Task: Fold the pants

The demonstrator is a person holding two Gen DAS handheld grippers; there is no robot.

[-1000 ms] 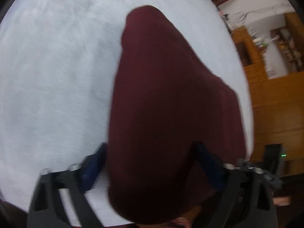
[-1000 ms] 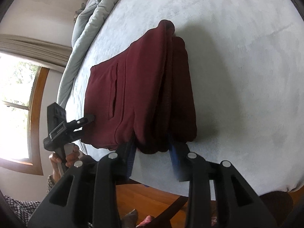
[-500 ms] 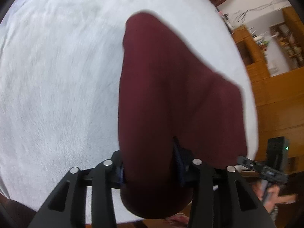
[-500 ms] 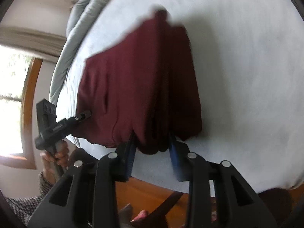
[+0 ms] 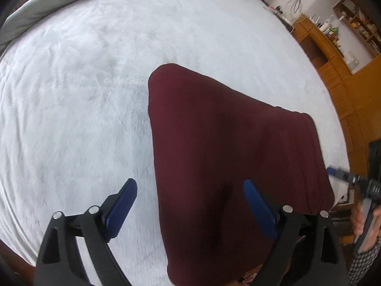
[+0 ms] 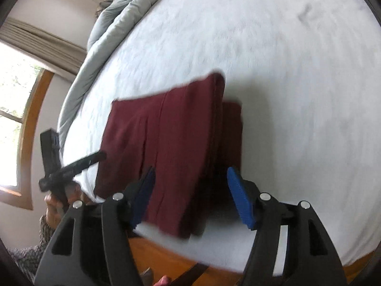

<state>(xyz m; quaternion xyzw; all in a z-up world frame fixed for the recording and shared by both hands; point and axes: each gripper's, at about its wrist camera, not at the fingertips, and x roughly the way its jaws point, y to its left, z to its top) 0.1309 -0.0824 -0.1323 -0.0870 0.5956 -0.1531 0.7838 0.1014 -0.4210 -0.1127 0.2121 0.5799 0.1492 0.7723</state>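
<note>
Dark red pants (image 5: 226, 155) lie folded into a thick stack on the white bed (image 5: 83, 95), close to its near edge. My left gripper (image 5: 189, 182) hovers over their near end with its jaws opening wide; one pad is above the bedcover and the other above the cloth, and neither presses. In the right wrist view the pants (image 6: 171, 143) show their layered fold edge. My right gripper (image 6: 190, 171) straddles that edge, jaws opening, pads off the cloth. Each gripper shows in the other's view: the right gripper (image 5: 333, 171), the left gripper (image 6: 101, 155).
A grey duvet (image 6: 114, 23) is bunched along the far side of the bed. Wooden cabinets and shelves (image 5: 345, 71) stand past the bed. A window (image 6: 14, 119) is at the left. Wooden floor (image 6: 166, 250) shows below the bed's near edge. A person's hand (image 5: 362, 214) holds the right gripper.
Both grippers were shut on the near edge of the pants; both have let go, opened and drawn back and up. The pants now lie loose on the bed.
</note>
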